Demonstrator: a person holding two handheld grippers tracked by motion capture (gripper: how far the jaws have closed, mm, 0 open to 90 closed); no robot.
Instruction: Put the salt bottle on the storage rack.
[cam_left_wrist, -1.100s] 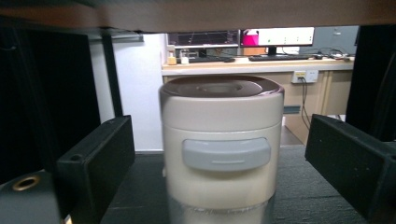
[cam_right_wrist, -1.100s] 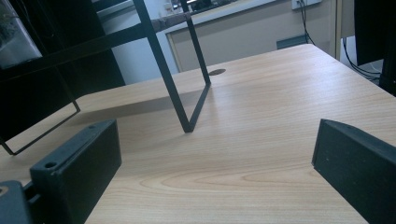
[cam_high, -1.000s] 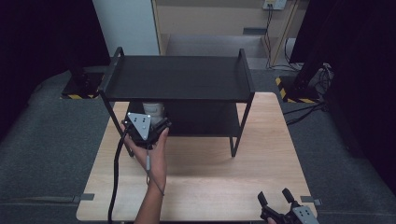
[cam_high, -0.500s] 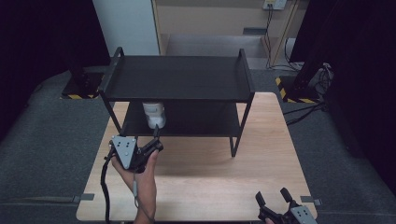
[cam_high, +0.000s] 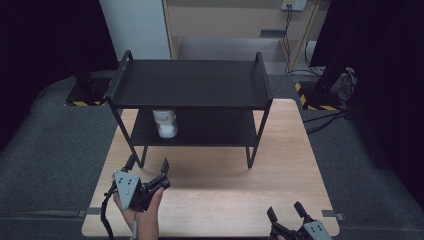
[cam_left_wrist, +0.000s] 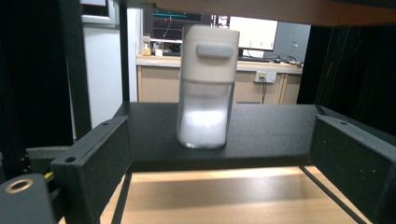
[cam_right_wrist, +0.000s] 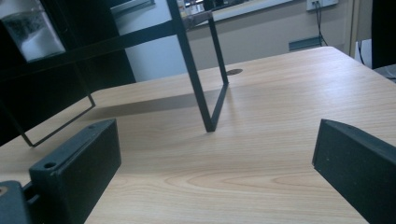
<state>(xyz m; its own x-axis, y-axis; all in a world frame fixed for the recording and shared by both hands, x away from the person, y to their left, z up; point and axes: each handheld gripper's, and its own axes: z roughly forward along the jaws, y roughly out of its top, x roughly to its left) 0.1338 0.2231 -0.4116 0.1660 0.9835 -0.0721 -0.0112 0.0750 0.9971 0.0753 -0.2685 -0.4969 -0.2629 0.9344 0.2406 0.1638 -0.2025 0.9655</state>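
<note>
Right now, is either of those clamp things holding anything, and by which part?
Nothing is held. The left hand-held gripper is open, short of the jar on the lower shelf; the right hand-held gripper is open over the table.

1. From the high view I see the wooden table (cam_high: 280, 165) evenly lit from above, while the frame's left and right edges sink into black.
2. The rack (cam_high: 190, 82) throws a soft shadow beneath itself.
3. My left gripper view is sharp mid-frame; the jar (cam_left_wrist: 207, 88) glows, backlit.
4. The right gripper view looks brightest, near jaws slightly soft.
</note>
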